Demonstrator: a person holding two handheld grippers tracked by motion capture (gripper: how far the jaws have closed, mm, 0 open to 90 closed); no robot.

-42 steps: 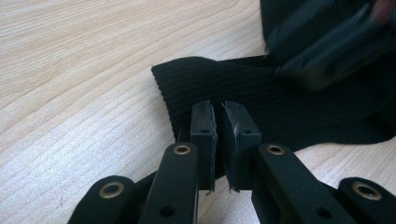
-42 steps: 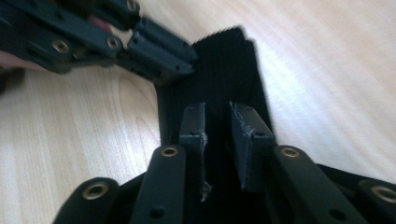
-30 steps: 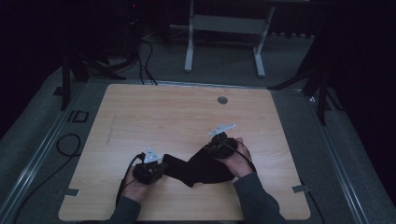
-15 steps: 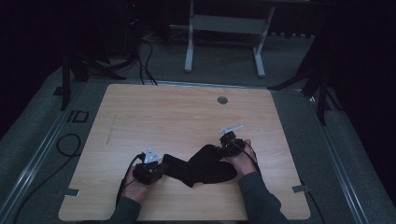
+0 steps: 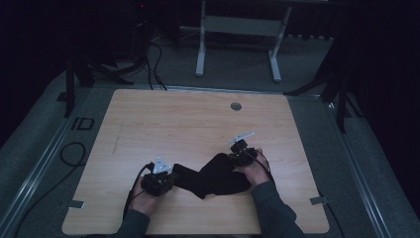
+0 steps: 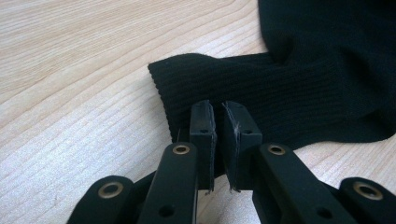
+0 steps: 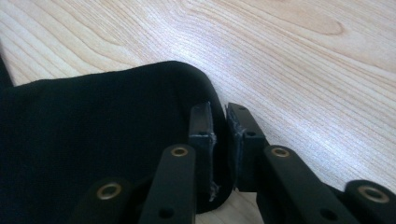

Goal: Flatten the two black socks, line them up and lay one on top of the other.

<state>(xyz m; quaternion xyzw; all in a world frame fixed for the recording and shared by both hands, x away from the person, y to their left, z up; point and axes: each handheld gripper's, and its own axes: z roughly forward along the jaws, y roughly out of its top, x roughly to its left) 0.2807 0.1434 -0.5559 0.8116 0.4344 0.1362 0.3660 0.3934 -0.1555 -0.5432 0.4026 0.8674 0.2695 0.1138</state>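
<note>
A black ribbed sock [image 5: 210, 174] lies bent near the wooden table's [image 5: 173, 129] front edge, between the two hands. My left gripper [image 5: 171, 177] is shut on its ribbed cuff [image 6: 219, 88] at the left end; the jaws pinch the fabric edge [image 6: 219, 116]. My right gripper [image 5: 232, 157] is shut on the sock's other end, with a fold of black cloth [image 7: 93, 126] caught between its pads [image 7: 219, 126]. Both hands rest low on the table.
A round grey grommet [image 5: 236, 106] sits in the table's far middle. A white desk frame [image 5: 237, 34] and cables [image 5: 148, 59] stand on the floor beyond the far edge. Bare wood lies to the left, right and far side.
The right gripper has moved right and slightly forward with its end of the sock, stretching the sock out. The left gripper has stayed in place.
</note>
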